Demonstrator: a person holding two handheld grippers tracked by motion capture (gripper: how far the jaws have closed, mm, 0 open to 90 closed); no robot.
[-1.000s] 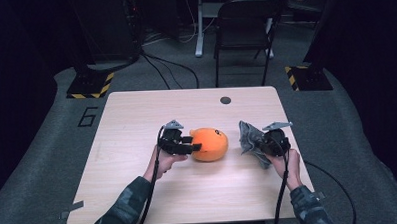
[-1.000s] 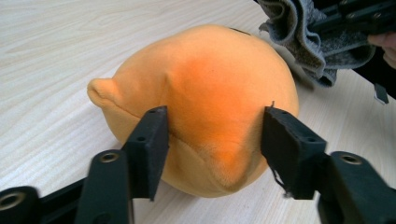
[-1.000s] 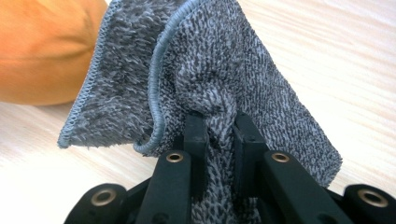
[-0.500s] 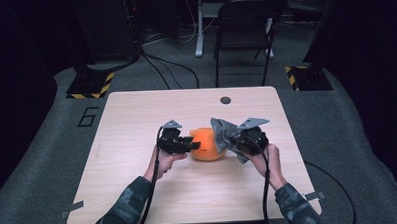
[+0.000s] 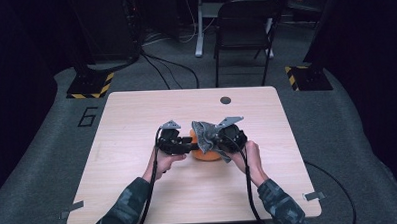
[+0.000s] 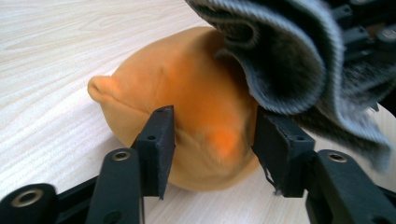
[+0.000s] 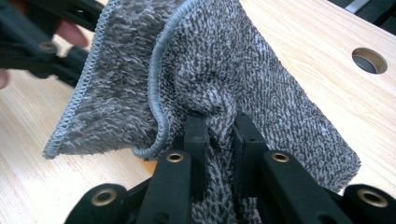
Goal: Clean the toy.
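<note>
High view: an orange plush toy (image 5: 206,152) lies at mid-table, between the left gripper (image 5: 188,147) and right gripper (image 5: 211,140); a grey cloth (image 5: 202,134) drapes over its top.

Left gripper view: the soft, rounded toy (image 6: 187,107) sits between jaws that have just been opening, pads (image 6: 161,144) alongside it, whether pressing I cannot tell.

Right gripper view: the jaws pinch the looped, stitched-edge cloth (image 7: 219,79) tightly.

orange plush (image 6: 196,116) – lying on table | grey cloth (image 7: 224,79) – bunched, draped over it
</note>
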